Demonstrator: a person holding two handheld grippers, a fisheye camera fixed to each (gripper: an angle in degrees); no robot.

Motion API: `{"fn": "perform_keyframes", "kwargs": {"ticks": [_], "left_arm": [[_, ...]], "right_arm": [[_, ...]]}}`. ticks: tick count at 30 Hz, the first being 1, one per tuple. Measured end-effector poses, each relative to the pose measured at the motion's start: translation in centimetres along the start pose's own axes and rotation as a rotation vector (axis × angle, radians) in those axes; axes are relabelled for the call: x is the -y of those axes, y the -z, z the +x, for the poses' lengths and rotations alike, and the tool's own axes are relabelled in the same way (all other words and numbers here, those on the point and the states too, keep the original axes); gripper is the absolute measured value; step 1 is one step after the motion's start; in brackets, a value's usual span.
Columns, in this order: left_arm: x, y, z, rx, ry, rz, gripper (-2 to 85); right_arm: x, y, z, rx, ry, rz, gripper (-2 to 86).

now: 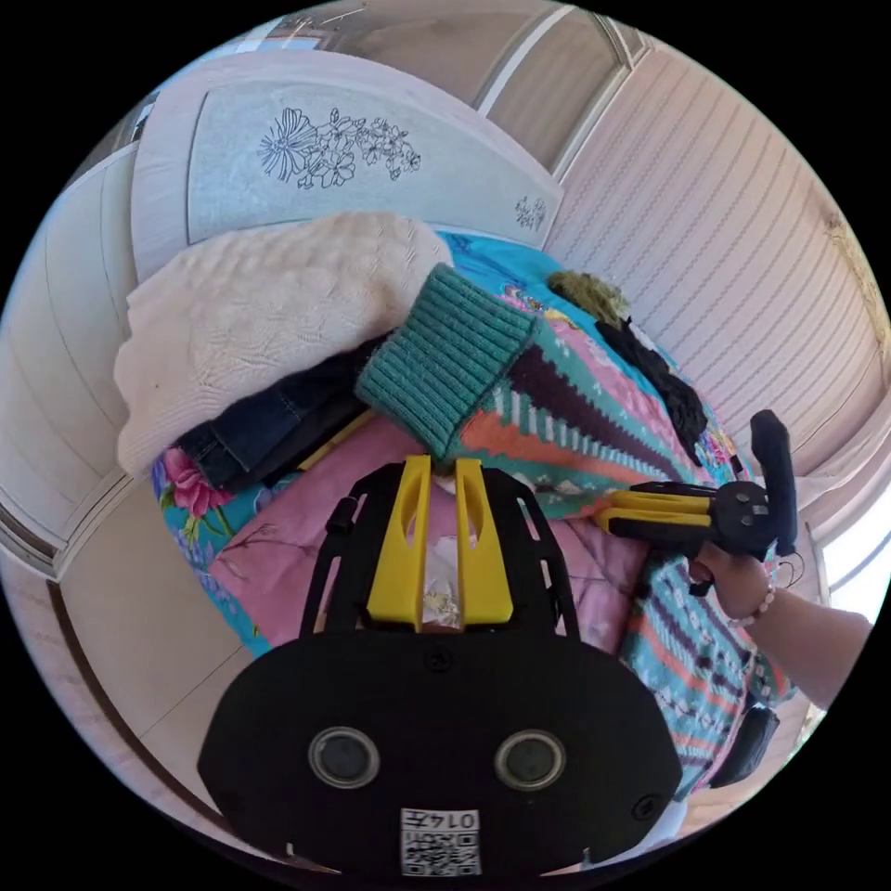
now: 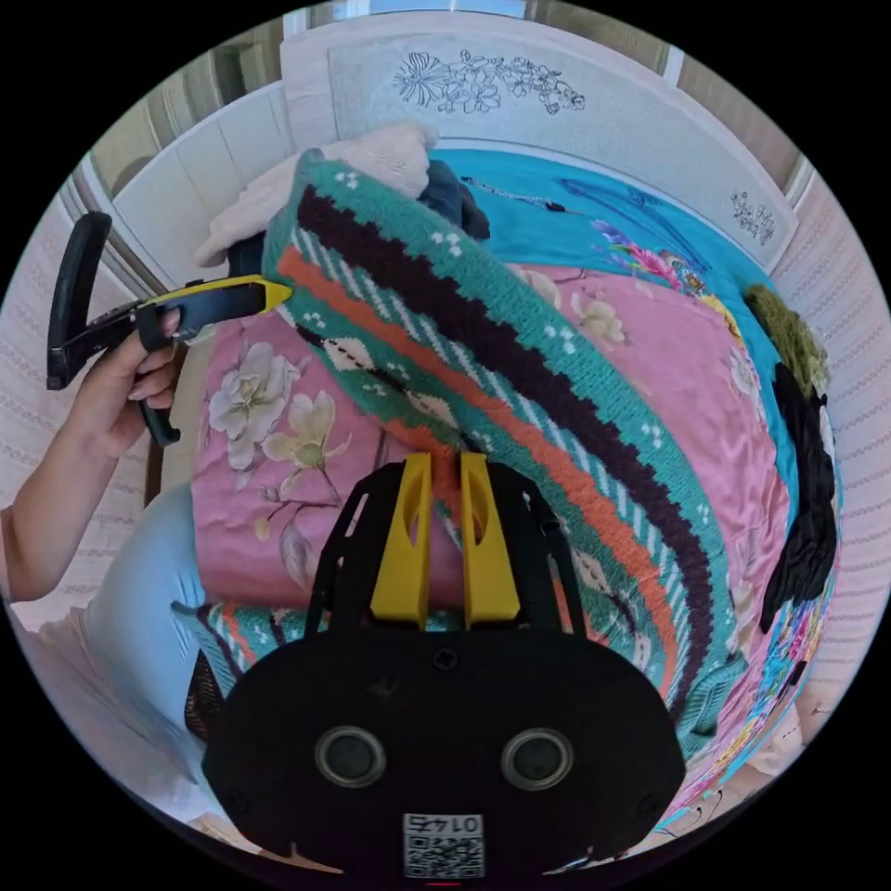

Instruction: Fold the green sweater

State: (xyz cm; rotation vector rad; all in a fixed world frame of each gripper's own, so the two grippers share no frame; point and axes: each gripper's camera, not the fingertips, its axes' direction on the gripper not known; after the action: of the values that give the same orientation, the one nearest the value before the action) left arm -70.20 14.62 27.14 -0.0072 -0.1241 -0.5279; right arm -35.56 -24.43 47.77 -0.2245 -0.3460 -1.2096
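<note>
a bed (image 1: 278, 566) with a pink floral cover fills a pale panelled room. in the left gripper view, the left claw (image 1: 444, 464) has its jaws nearly together at the ribbed cuff of the green sweater (image 1: 557, 408); whether they pinch it i cannot tell. the right claw (image 1: 608, 515) reaches in sideways.

in the right gripper view, the right claw (image 2: 445, 459) is pinching a sweater (image 2: 520, 371) edge. the heavy knit could slip free.

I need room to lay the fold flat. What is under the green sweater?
The green sweater lies on a pink flowered bedspread, with a turquoise part toward the headboard. Whatever lies beneath the sweater itself is covered.
</note>
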Motion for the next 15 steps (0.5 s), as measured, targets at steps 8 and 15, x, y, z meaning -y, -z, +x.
{"fn": "perform_keyframes", "kwargs": {"ticks": [8,15], "left_arm": [[0.7,1.3,0.6,-0.021,-0.095,0.002,6.9],[-9.2,6.3,5.8,-0.260,-0.365,-0.152,6.4]], "right_arm": [[-11.8,6.0,1.1,0.042,-0.045,0.193,7.8],[-39.0,9.4,-2.4,-0.022,-0.477,0.081,8.0]]}}
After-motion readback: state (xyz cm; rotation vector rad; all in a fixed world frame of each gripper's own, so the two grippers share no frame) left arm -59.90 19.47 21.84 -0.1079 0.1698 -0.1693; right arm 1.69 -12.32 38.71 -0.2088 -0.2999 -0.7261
